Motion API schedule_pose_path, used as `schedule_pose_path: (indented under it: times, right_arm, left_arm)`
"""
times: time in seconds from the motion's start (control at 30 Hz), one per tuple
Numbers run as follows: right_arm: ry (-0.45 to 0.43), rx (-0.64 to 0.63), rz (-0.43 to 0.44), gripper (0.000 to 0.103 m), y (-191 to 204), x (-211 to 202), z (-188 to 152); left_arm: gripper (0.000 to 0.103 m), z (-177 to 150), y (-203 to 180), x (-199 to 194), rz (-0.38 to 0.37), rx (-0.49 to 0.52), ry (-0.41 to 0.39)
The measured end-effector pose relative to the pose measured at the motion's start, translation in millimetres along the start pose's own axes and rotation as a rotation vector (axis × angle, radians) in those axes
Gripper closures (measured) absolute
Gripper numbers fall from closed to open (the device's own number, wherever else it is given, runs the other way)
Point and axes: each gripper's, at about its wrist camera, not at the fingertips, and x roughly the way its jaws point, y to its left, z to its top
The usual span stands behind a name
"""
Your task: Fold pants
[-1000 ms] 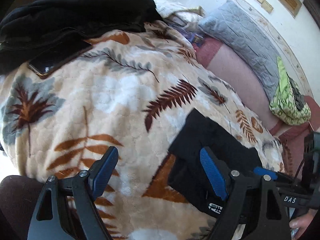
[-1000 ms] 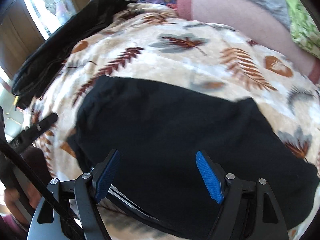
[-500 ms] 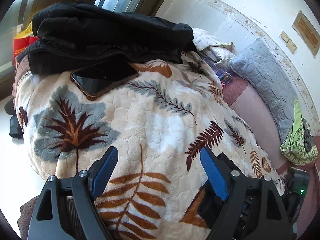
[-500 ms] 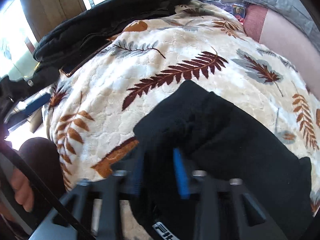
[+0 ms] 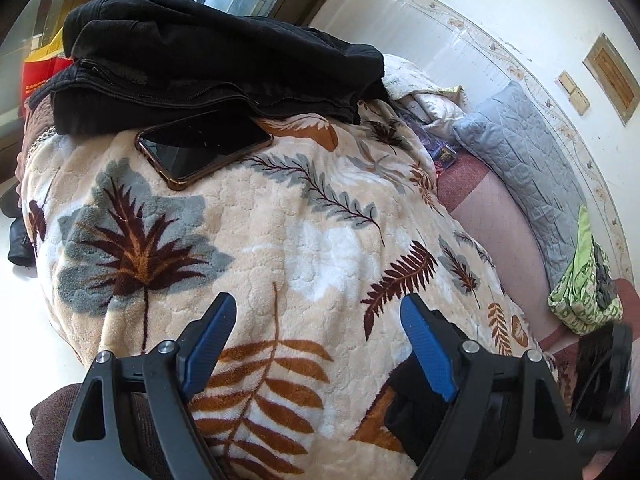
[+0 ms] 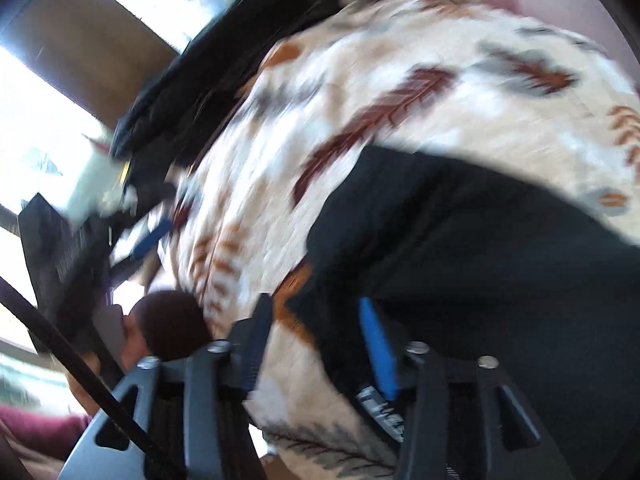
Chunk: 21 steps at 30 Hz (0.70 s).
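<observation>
Lying beside right gripper [image 6: 318, 344] fingers: black pants [image 6: 480, 248] on blanket [image 6: 400, 92]

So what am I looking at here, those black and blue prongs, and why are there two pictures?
No robot: a person holds a hand-held grasping tool in each hand, each carrying a fisheye camera that looks along its two blue-padded fingers. One picture comes from the left tool, open over the leaf-print blanket and holding nothing. The other, blurred by motion, comes from the right tool, also open, at the edge of the folded black pants. Farther off lie a phone, a pile of dark clothes and a grey pillow.
</observation>
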Motion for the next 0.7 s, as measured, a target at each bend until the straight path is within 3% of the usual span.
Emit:
schedule_pose_path:
  times: [0.07,0.13,0.23,0.27,0.4,0.53,0.7]
  right_arm:
    - [-0.041,0.038,-0.063,0.033,-8.4,-15.0,14.6]
    - [-0.022,0.053,-0.099,0.023,-12.0,-15.2,30.0]
    - [0.059,0.073,-0.127,0.021,-14.5,-0.2,54.4]
    - [0.09,0.084,-0.174,0.021,-14.5,5.7,62.3]
    - [0.002,0.137,-0.216,0.021,-29.3,-21.1,57.3]
    - [-0.181,0.236,-0.229,0.021,-64.5,-86.6,-3.6]
    - [-0.429,0.482,-0.322,0.021,-131.4,-177.6,-152.6]
  left_arm:
    - [0.02,-5.1,-5.2,4.0,-0.019,0.013,0.028]
    - [0.02,-11.5,-10.5,9.0,-0.044,0.023,0.067]
    - [0.02,-21.0,-21.3,12.9,-0.063,0.06,0.102]
    - [0.02,-23.2,-25.1,12.6,-0.065,0.08,0.1]
    - [0.02,-26.0,-35.3,12.0,-0.09,0.135,0.099]
    - [0.02,-36.0,-62.5,26.7,-0.157,0.234,0.196]
    - [0.02,-66.4,-143.9,21.5,-0.277,0.478,0.282]
